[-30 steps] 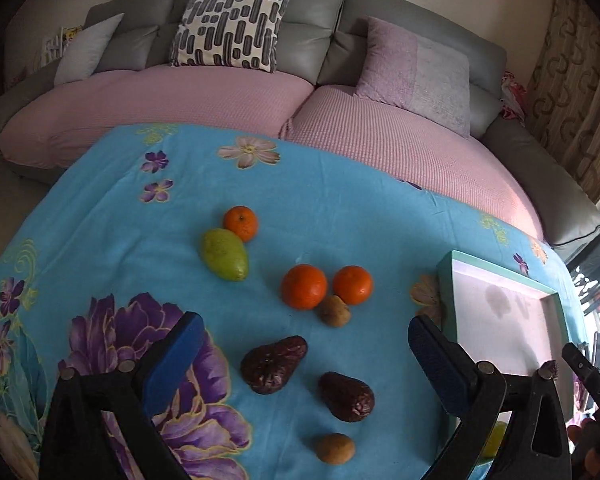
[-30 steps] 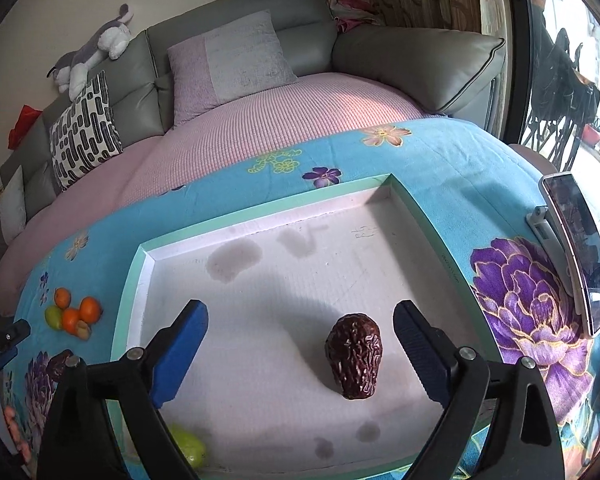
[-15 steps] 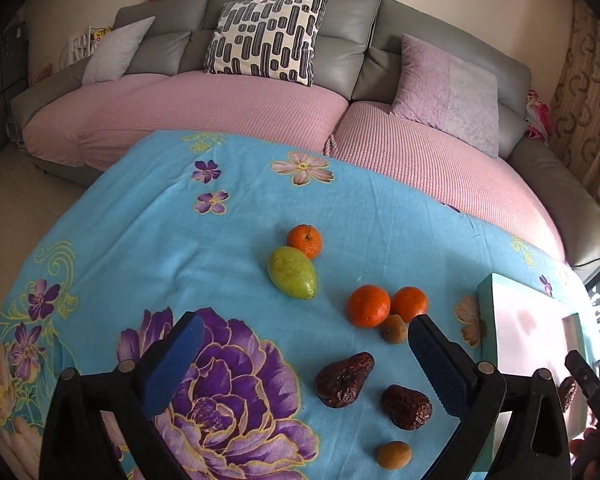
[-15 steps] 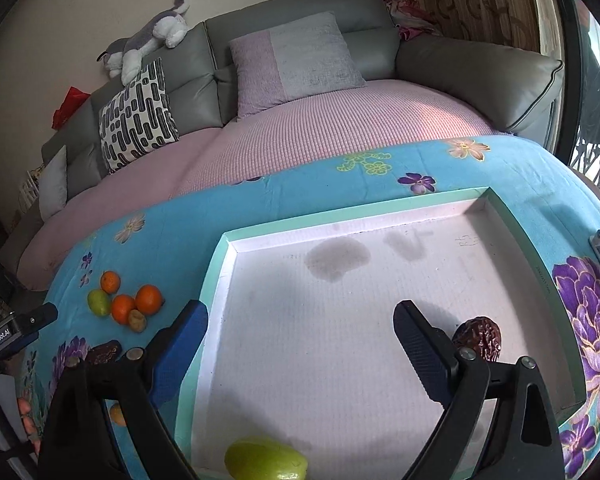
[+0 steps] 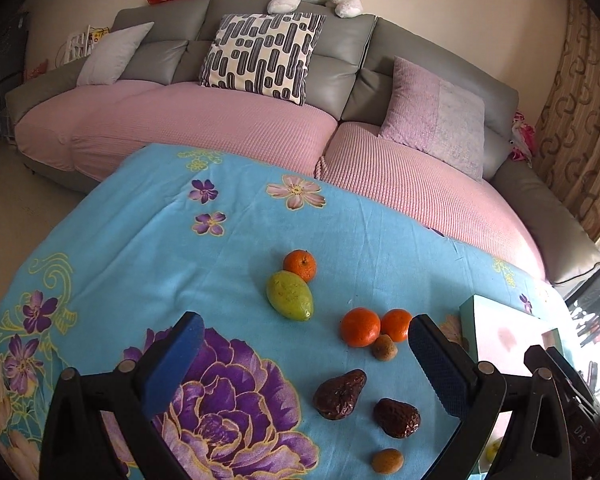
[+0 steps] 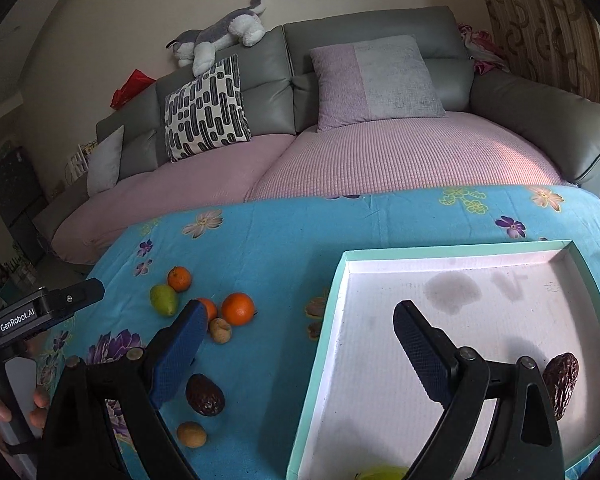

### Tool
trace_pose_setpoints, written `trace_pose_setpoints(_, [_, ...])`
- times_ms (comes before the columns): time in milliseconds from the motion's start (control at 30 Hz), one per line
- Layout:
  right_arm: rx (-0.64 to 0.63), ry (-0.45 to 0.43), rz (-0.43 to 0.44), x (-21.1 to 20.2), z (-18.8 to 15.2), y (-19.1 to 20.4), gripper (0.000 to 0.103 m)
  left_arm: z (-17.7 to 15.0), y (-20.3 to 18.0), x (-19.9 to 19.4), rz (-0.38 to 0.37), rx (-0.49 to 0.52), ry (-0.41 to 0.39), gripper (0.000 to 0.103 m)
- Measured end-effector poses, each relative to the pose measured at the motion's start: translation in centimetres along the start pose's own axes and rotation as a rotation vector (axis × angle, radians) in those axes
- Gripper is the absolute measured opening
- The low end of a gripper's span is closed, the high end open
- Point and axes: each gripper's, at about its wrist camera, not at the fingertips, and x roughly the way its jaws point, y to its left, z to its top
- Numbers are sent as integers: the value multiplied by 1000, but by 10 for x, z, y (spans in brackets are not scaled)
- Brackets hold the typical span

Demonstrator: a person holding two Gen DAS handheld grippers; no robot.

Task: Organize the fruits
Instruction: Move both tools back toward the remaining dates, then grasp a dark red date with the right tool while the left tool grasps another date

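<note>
Left hand-held gripper (image 5: 302,354): jaws wide apart, empty, above fruit on desk (image 5: 148,248). Right hand-held gripper (image 6: 296,340): likewise spread, empty, over tray (image 6: 324,344) edge.

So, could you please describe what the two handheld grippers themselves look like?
Both are alike: the left gripper and right gripper each have black plastic linkage arms with silver pivot bolts, ending in blue textured finger pads. In the right wrist view, the left one's black body bears white "GenRobot.AI" lettering.

We find bare blue floral tablecloth (image 5: 148,264) left of the clustered fruit (oranges (image 5: 360,327), wrinkled dark dates (image 5: 339,394)); the teal-rimmed white tray (image 6: 320,344) walls the right.
</note>
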Motion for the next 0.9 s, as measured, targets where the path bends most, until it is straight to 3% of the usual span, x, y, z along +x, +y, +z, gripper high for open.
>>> trace_pose_setpoints(233, [-106, 53, 46, 13, -9, 35, 93, -1, 6, 6, -12, -28, 36, 102])
trace_pose_setpoints(367, [-153, 87, 66, 21, -16, 50, 75, -4, 4, 12, -21, -28, 62, 100])
trace_pose_setpoints(667, [-213, 212, 86, 51, -39, 68, 67, -19, 5, 47, -26, -64, 214, 90])
trace_pose_setpoints(733, [-223, 240, 88, 57, -44, 70, 66, -23, 8, 54, -31, -82, 244, 83])
trace_pose_setpoints(900, [-238, 286, 92, 66, -52, 76, 60, -27, 6, 62, -29, -86, 275, 82])
